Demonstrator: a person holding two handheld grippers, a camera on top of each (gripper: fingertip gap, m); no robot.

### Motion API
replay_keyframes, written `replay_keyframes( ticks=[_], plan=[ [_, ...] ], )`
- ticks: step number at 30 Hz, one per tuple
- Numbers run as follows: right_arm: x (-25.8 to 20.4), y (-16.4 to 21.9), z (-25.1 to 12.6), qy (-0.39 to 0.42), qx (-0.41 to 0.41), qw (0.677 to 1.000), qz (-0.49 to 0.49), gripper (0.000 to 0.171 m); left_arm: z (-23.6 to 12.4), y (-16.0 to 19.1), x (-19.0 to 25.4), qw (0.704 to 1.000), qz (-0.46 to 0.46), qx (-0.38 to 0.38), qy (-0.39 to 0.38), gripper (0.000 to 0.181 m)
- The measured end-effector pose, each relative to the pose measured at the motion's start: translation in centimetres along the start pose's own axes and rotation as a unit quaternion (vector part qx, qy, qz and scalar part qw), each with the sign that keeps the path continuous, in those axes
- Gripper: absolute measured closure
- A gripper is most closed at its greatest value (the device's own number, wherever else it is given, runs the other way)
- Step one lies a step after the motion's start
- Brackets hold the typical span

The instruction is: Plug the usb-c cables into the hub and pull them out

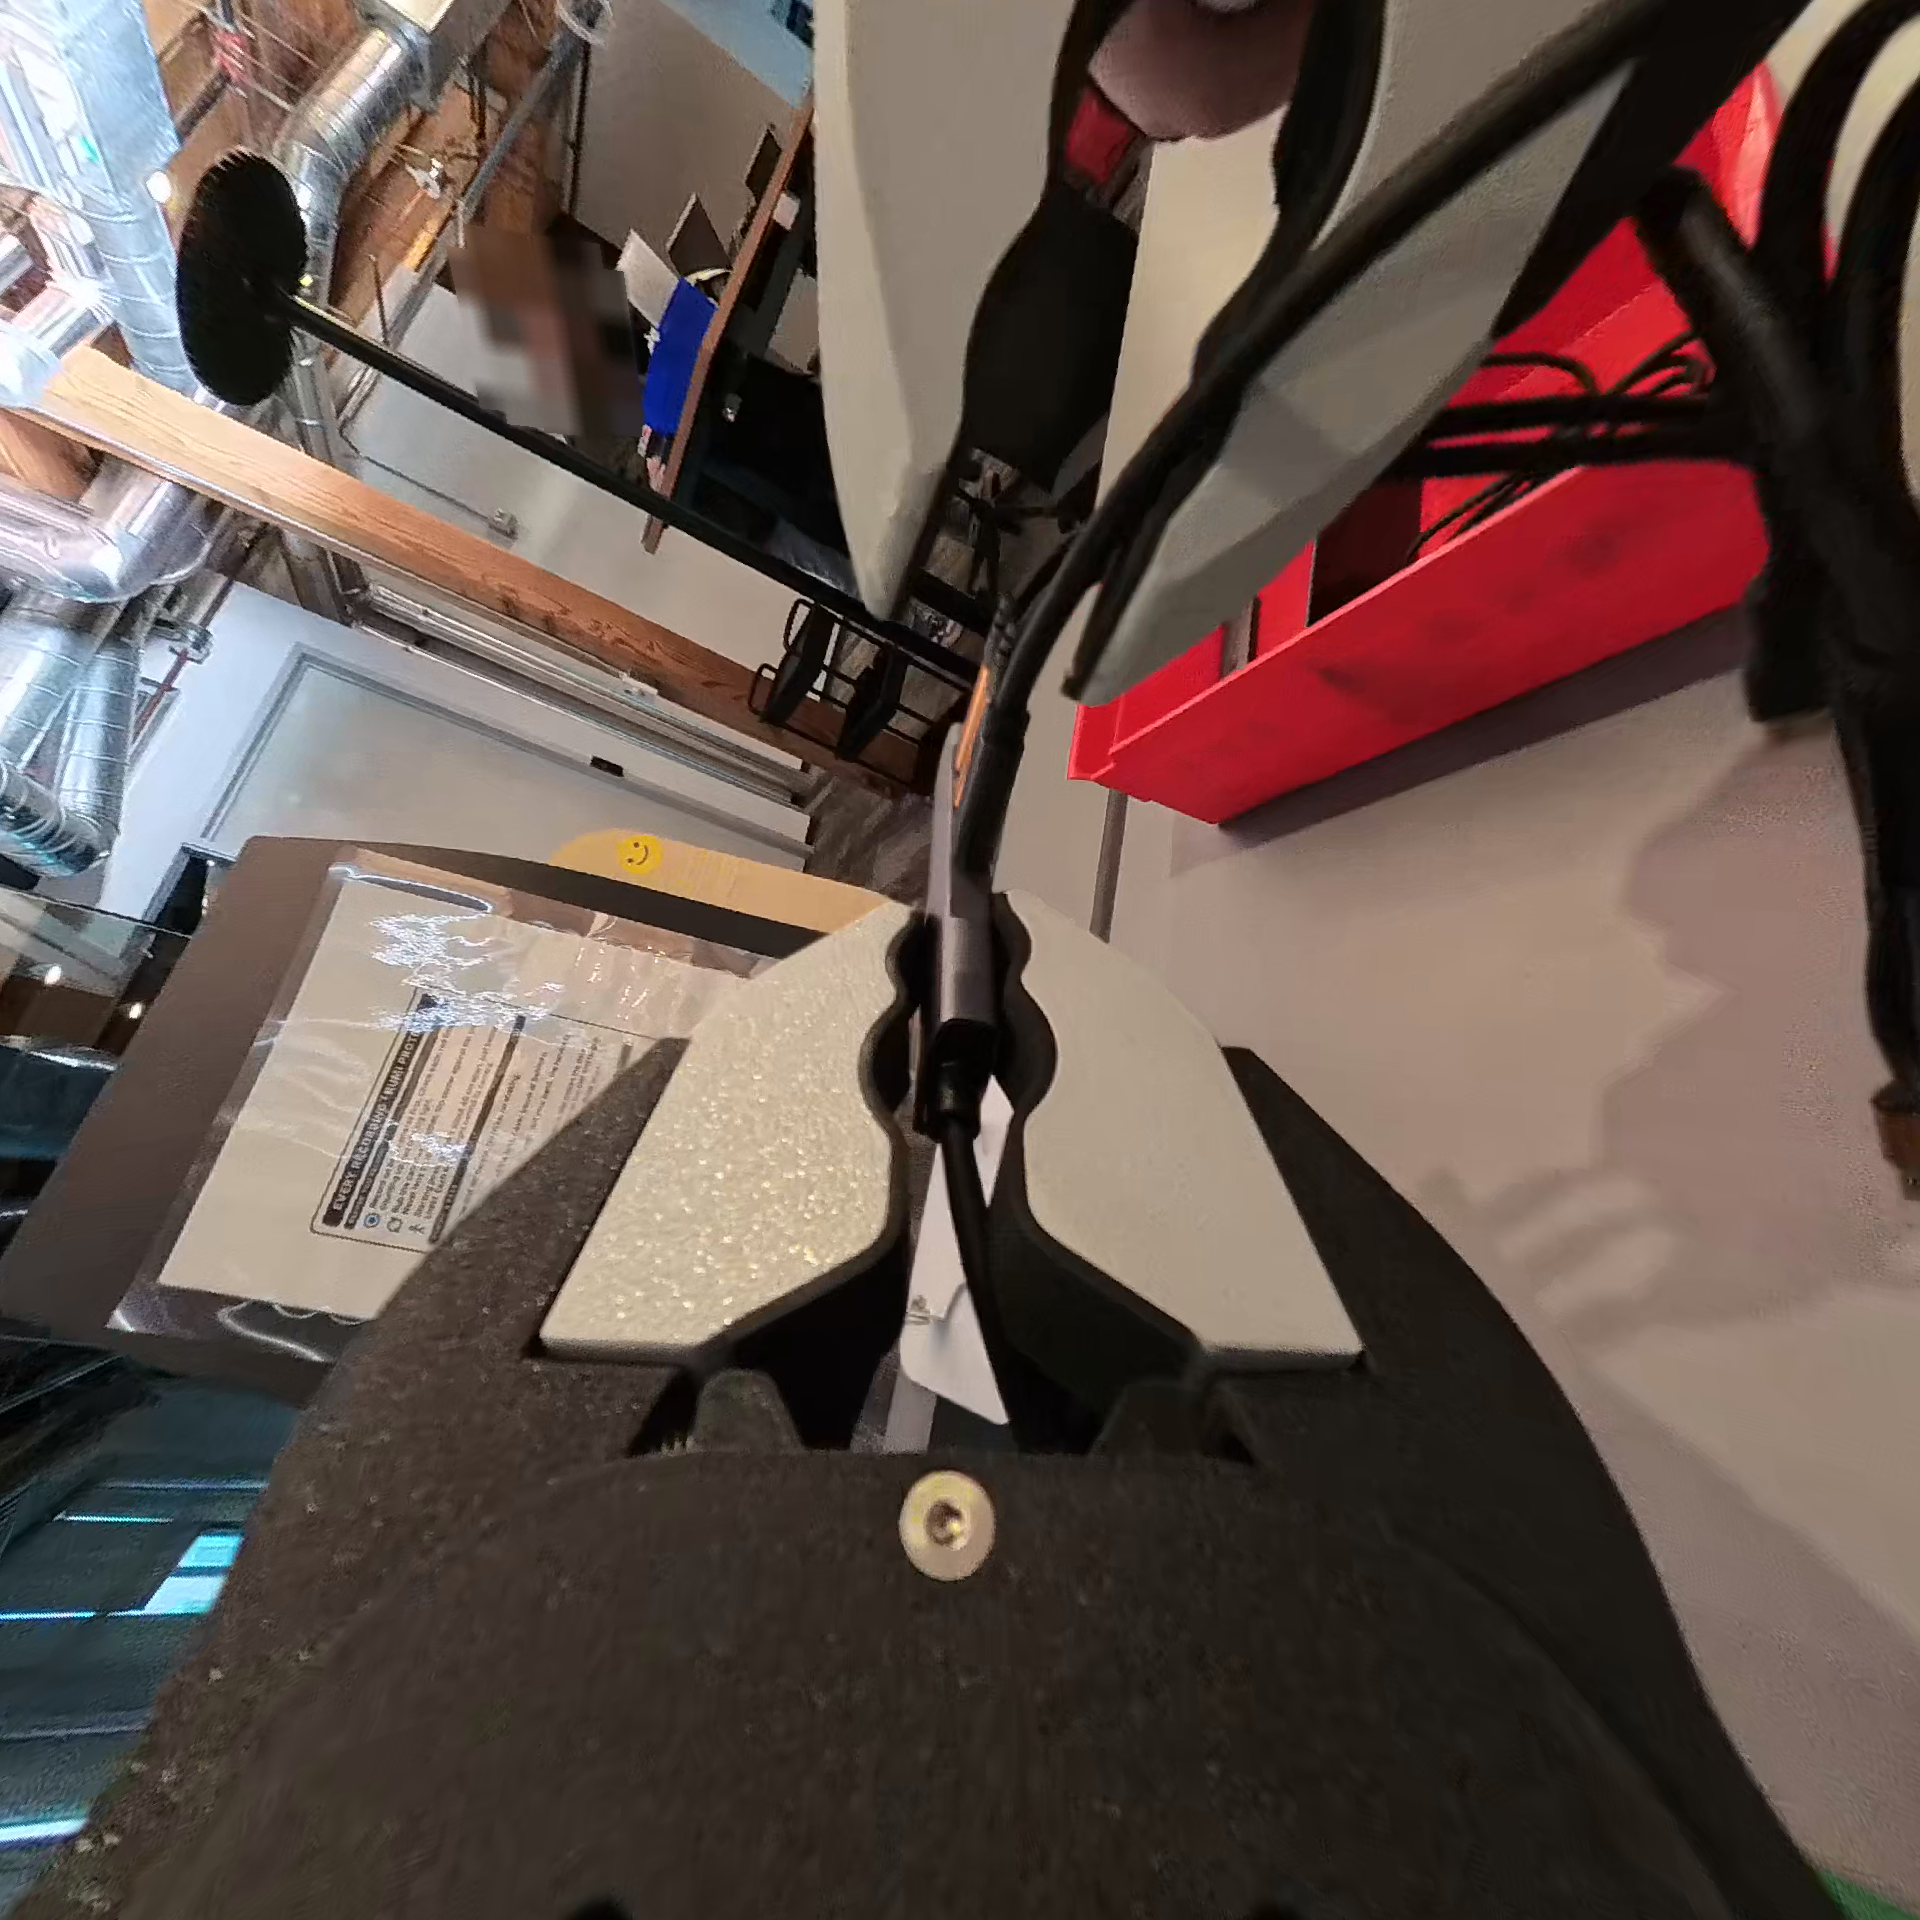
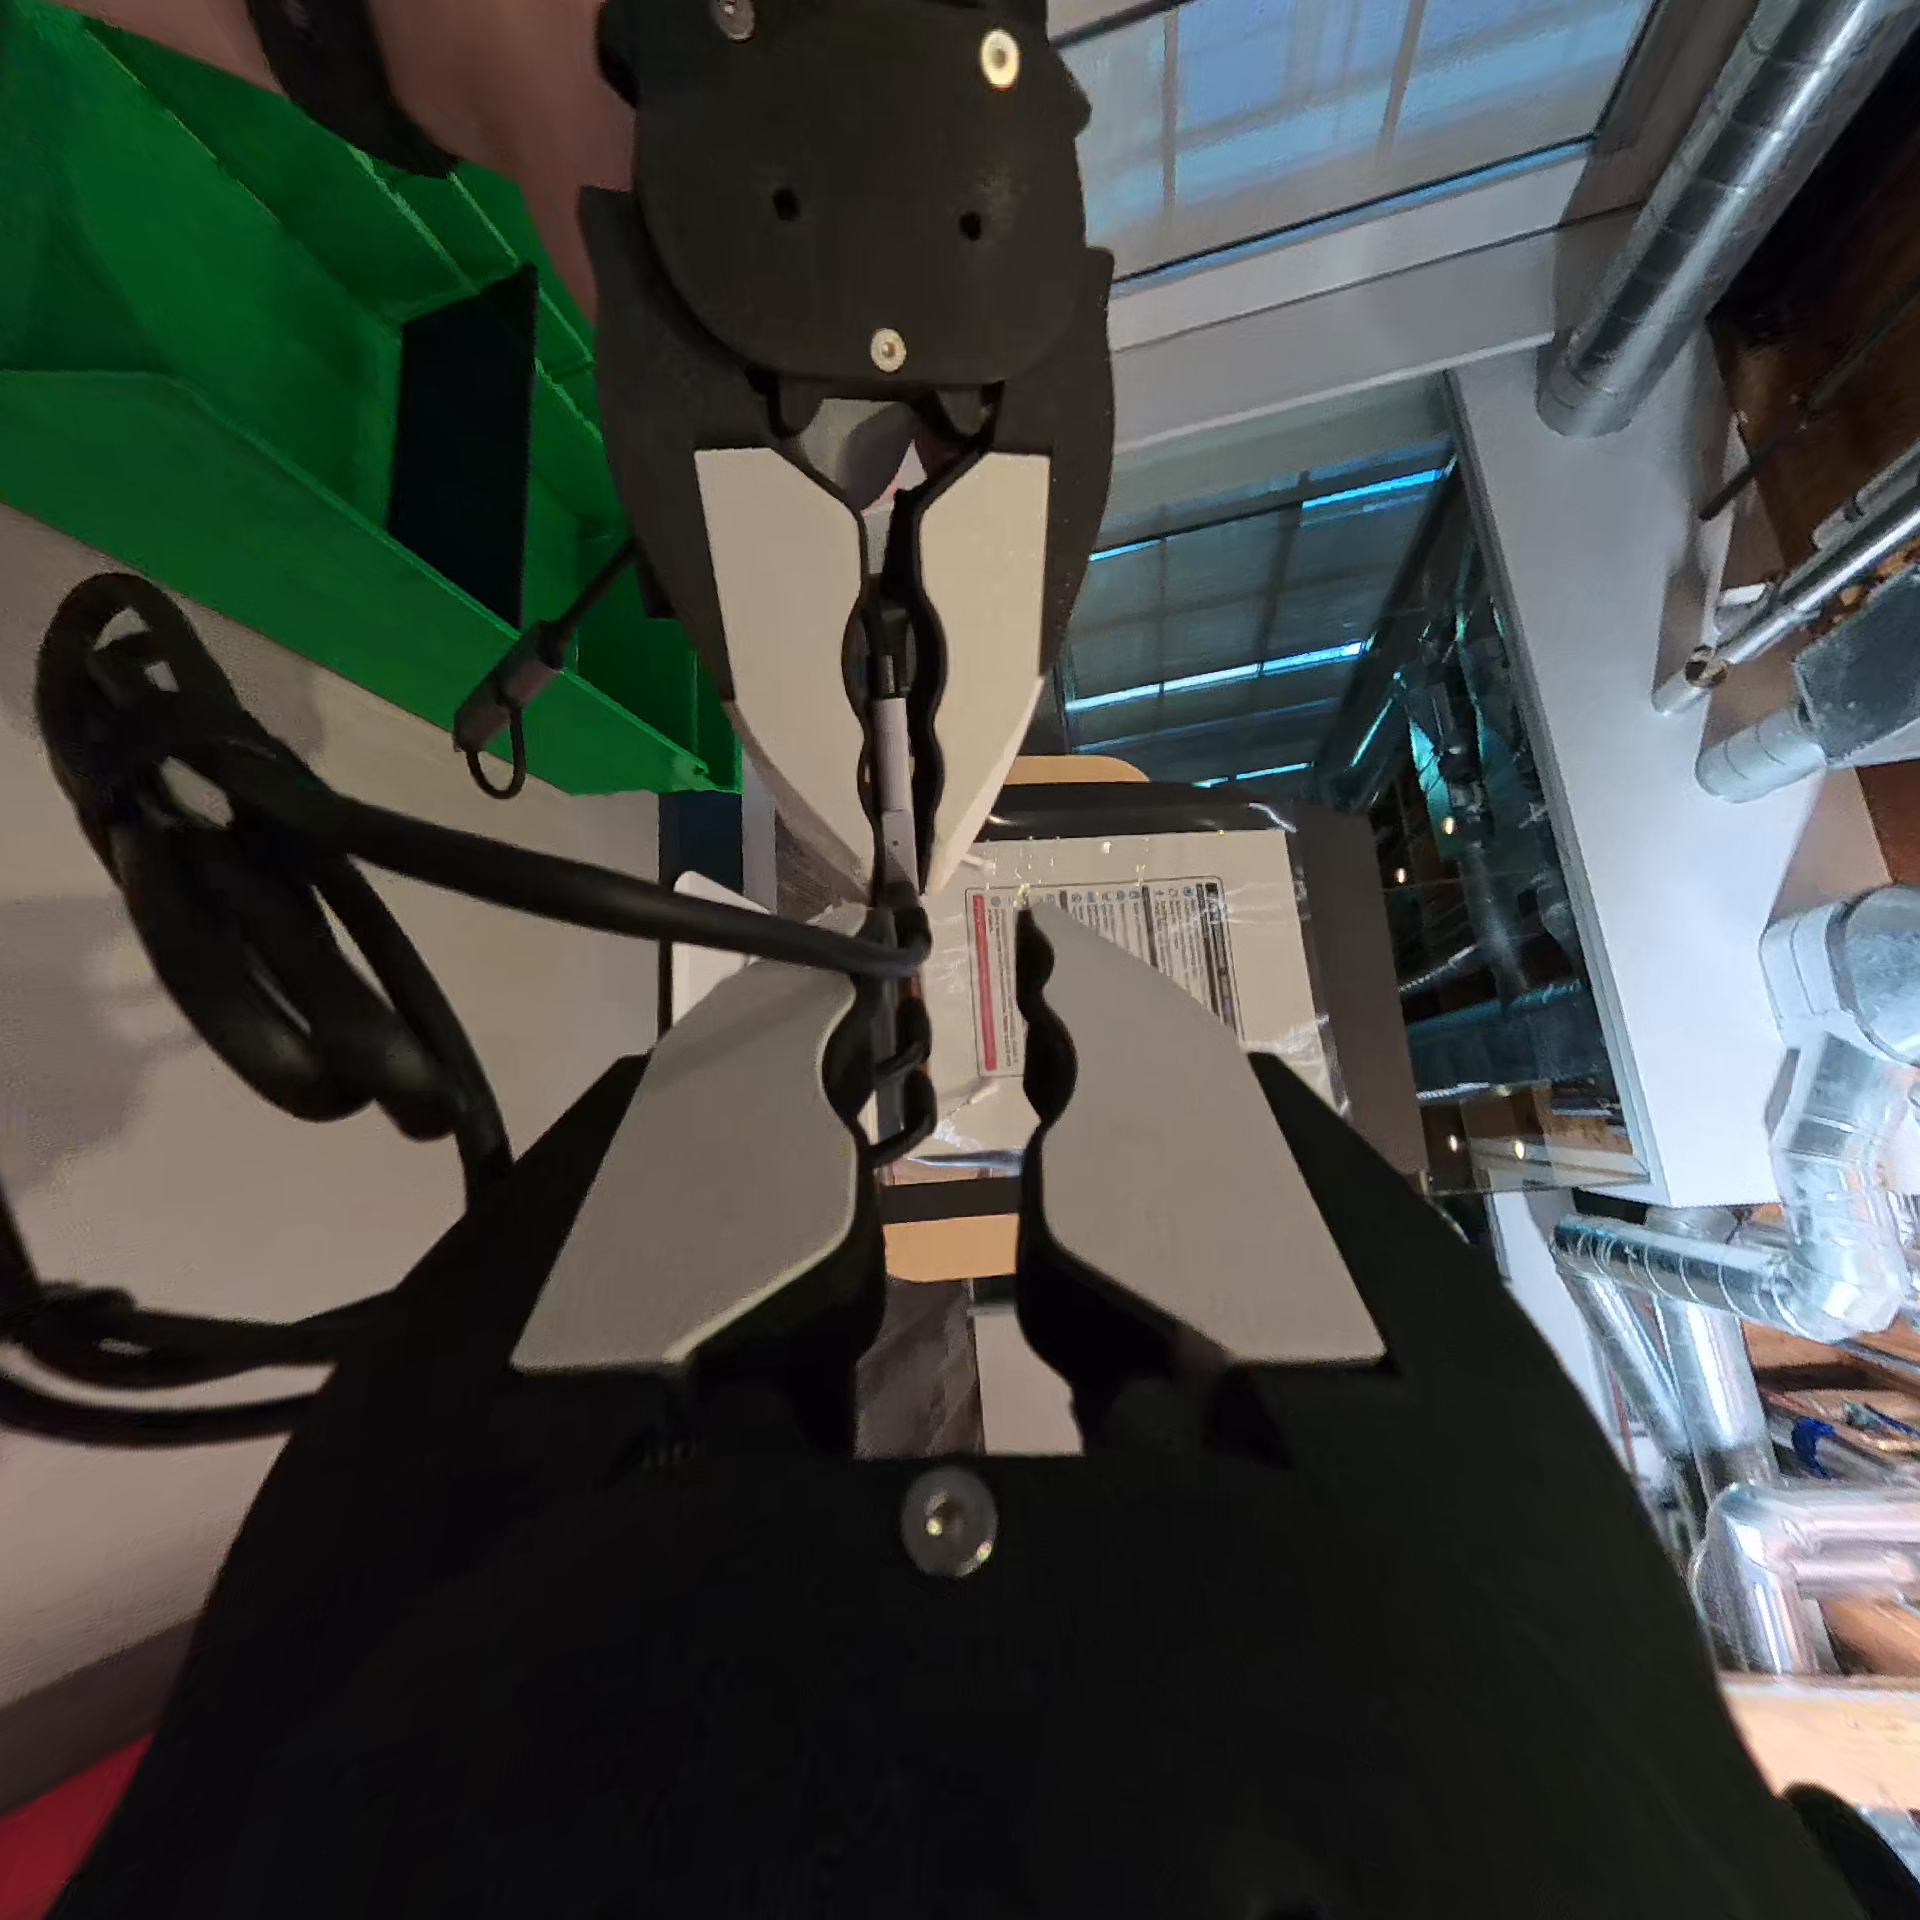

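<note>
My left gripper (image 1: pixel 961 920) is shut on a slim dark grey hub (image 1: pixel 961 971), held off the table; a thin black lead leaves the hub's near end. A black USB-C cable (image 1: pixel 1049 603) with an orange-marked plug (image 1: pixel 975 727) sits at the hub's far end. My right gripper (image 2: pixel 940 935) faces the left one, tip to tip, and is open, with its jaws either side of that cable's plug end (image 2: pixel 902 1039), which lies against the left finger. The cable (image 2: pixel 623 894) runs left to a coil (image 2: pixel 208 935). In the right wrist view the left gripper (image 2: pixel 896 873) pinches the hub (image 2: pixel 894 748).
A red bin (image 1: pixel 1455 644) holding black cables stands behind the grippers on the pale table (image 1: pixel 1558 1091). A green bin (image 2: pixel 260 416) has a grey-tipped cable (image 2: pixel 520 675) hanging over its edge. A dark box with a plastic-wrapped label (image 1: pixel 364 1091) lies beyond the table. My hands' fingertips stand some 4 centimetres from each other.
</note>
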State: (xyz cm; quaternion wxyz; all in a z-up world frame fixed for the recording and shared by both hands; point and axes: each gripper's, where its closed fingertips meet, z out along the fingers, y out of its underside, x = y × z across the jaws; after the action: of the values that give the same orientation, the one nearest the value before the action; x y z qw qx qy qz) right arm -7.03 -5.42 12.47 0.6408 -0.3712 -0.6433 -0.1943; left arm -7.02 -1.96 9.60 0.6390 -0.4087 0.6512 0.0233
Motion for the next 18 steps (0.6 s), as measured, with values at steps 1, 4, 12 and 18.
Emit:
replay_keyframes(
  ticks=[1,4,12,18],
  plan=[
    [0.1,0.1,0.0,0.0,-0.008,1.0,0.009,0.149,0.1,0.0,0.0,1.0,-0.003,0.0,0.0,0.172],
    [-0.3,0.9,-0.1,-0.025,-0.041,0.998,0.038,0.149,0.1,-0.4,0.0,1.0,0.003,0.0,-0.006,0.171],
    [-1.1,1.0,-0.8,-0.042,-0.041,0.998,-0.008,0.154,0.3,-1.3,0.7,0.999,0.031,-0.016,-0.013,0.171],
    [-0.2,0.7,-1.2,-0.02,-0.04,0.999,-0.014,0.157,0.0,-2.1,0.6,0.998,0.057,-0.018,-0.031,0.172]
  ],
)
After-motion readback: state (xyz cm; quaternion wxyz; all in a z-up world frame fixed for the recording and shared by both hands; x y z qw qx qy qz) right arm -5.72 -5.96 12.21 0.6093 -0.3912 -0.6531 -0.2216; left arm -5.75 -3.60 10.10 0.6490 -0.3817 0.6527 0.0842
